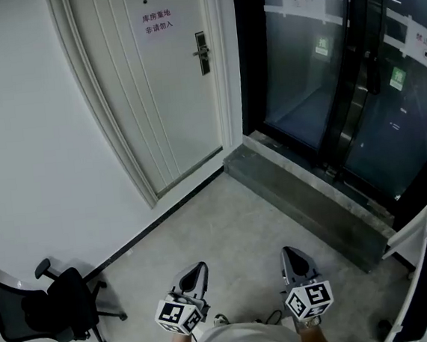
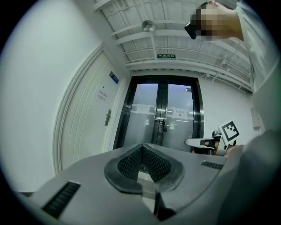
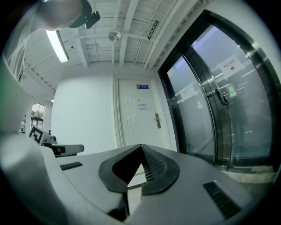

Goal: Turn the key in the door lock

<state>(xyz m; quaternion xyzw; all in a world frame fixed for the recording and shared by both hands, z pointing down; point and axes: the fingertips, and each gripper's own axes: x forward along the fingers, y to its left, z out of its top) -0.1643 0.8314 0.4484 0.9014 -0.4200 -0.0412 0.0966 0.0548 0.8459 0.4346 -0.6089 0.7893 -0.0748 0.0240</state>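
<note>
While the door lock sits on the closed white door well ahead, the left tool and the right tool hover side by side, each pressed together, holding nothing.

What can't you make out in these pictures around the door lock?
- Key: the door lock is too small in all three views to show whether a key sits in it.
- The office chair is cut off by the head view's left edge.
- Behind the glass doors: dark and reflective in the head view.
</note>
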